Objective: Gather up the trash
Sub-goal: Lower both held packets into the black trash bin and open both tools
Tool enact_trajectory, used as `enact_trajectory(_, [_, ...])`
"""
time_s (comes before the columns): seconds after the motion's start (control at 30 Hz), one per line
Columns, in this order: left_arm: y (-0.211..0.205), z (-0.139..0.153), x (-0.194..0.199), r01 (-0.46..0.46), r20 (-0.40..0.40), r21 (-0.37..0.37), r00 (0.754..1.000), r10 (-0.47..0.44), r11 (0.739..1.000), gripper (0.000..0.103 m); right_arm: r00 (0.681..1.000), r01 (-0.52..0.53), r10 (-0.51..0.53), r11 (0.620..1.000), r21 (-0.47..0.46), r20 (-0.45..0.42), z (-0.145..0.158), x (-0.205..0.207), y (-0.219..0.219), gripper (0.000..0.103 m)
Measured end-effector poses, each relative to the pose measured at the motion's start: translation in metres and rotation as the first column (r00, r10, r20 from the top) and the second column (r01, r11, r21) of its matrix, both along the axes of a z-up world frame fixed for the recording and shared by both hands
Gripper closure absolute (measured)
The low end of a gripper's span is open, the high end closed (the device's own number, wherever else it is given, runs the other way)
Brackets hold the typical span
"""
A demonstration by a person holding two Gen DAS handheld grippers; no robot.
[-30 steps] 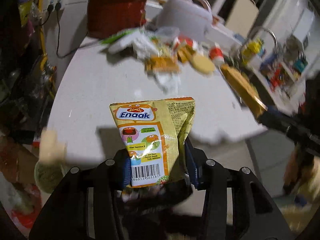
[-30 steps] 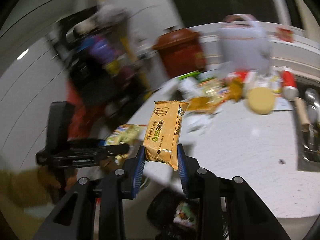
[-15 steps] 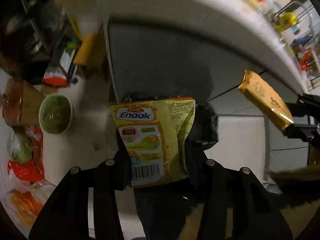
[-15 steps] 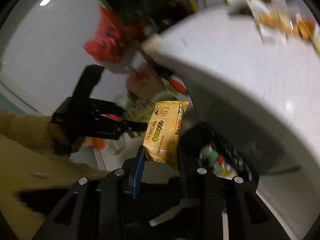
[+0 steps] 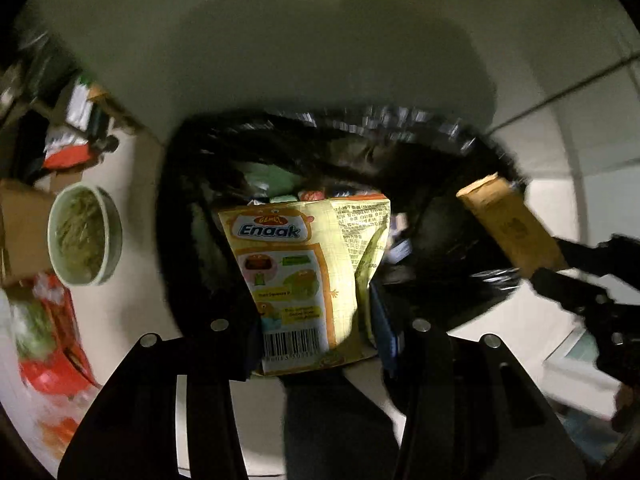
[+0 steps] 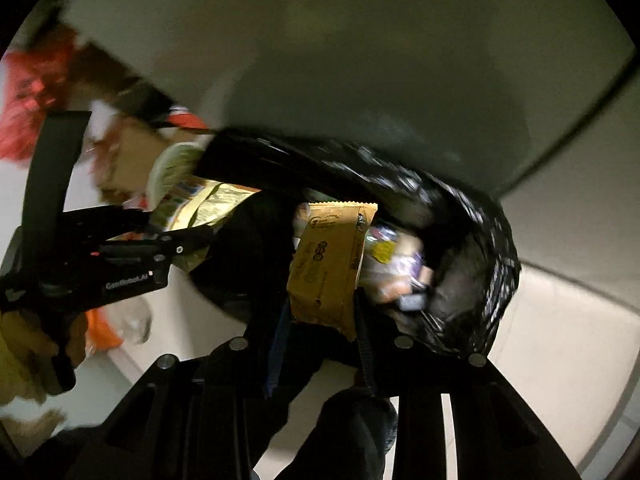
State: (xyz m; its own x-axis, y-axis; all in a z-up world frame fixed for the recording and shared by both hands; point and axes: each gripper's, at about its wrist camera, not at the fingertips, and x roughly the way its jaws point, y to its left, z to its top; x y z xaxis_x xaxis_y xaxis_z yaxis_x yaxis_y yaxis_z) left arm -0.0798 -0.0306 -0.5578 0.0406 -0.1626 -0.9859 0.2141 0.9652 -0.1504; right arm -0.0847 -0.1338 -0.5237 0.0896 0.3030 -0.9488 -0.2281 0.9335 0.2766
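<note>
My left gripper (image 5: 314,336) is shut on a yellow Enaak snack packet (image 5: 304,276) and holds it over the open mouth of a black trash bag (image 5: 360,148) on the floor. My right gripper (image 6: 320,320) is shut on a tan biscuit wrapper (image 6: 328,268) and holds it over the same bag (image 6: 472,248). The tan wrapper also shows at the right in the left wrist view (image 5: 508,224), over the bag's right rim. The Enaak packet shows at the left in the right wrist view (image 6: 208,208). Several wrappers lie inside the bag.
A green bowl (image 5: 84,236) with greenish contents stands on the floor left of the bag, next to a cardboard box (image 5: 20,232) and red bags (image 5: 52,344). A grey cabinet front (image 5: 300,40) rises right behind the bag.
Both grippers have swung down from the countertop to the floor and now point into the black trash bag. Each still holds its packet.
</note>
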Motion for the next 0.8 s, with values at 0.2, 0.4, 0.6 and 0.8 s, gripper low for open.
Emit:
enact_trajectory(0.2, [-0.005, -0.054, 0.013, 0.060, -0.051, 0.053, 0.997, -0.057, 0.997, 0.044, 0.994, 0.098, -0.100, 0.994, -0.054, -0.034, -0.058, 0.016, -0.005, 0.070])
enact_trajectory(0.4, [0.002, -0.077, 0.013, 0.077, -0.048, 0.134, 0.996, -0.071, 0.988, 0.024, 0.988, 0.151, -0.152, 0.982, -0.113, -0.004, -0.086, 0.026, -0.006, 0.041])
enact_trajectory(0.6, [0.000, -0.067, 0.011, 0.084, -0.047, 0.145, 0.996, -0.078, 0.986, 0.015, 0.985, 0.174, -0.174, 0.977, -0.125, 0.011, -0.081, 0.027, -0.003, 0.029])
enact_trajectory(0.8, [-0.003, -0.016, 0.011, 0.090, 0.001, 0.120, 0.996, -0.091, 0.989, 0.015, 0.985, 0.168, -0.164, 0.980, -0.106, 0.042, -0.042, 0.028, -0.009, 0.028])
